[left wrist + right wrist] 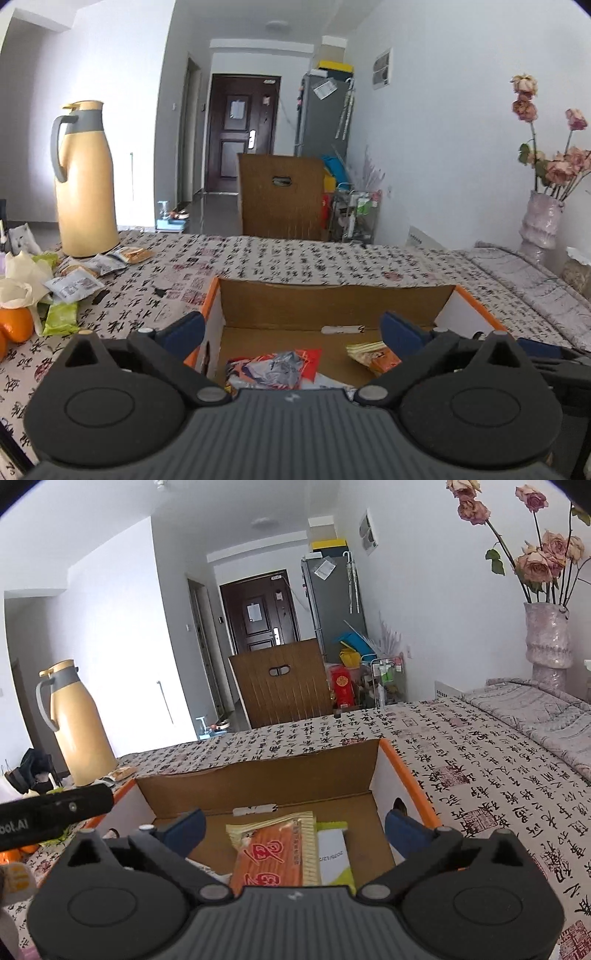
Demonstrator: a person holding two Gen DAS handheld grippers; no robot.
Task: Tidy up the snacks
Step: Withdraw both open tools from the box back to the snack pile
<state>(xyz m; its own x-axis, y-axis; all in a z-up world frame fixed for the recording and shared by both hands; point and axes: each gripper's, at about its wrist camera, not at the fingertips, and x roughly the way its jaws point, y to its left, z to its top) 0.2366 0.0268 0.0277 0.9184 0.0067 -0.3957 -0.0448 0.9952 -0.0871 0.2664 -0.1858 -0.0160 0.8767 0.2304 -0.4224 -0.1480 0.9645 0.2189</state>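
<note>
Snacks are going into the cardboard box [258, 786] that sits on the table [480, 760], near its front edge; both claws hang over the open top with jaws spread wide and nothing between them. Under the right gripper [293, 827] an orange packet [271, 856] lies flat on the box floor with a green-and-white packet [332, 849] touching its right side; under the left gripper [291, 328] there's a red-and-grey packet [273, 367] toward the box's left wall. Looks to me like both drops are done, so the next job is fetching more from the loose snack pile [81, 273] at the table's left edge, just in front of the yellow thermos [83, 181].

Tips for that: lift straight up clear of the orange-trimmed box walls before swinging sideways, or a finger will catch the rim and drag the box; send the left claw since the pile is on its side; come in low and flat on one packet. Watch the thermos and the crumpled tissue [20, 277] crowding that corner. Right half of the table is bare cloth up to the flower vase [546, 642]; plenty of room there.
</note>
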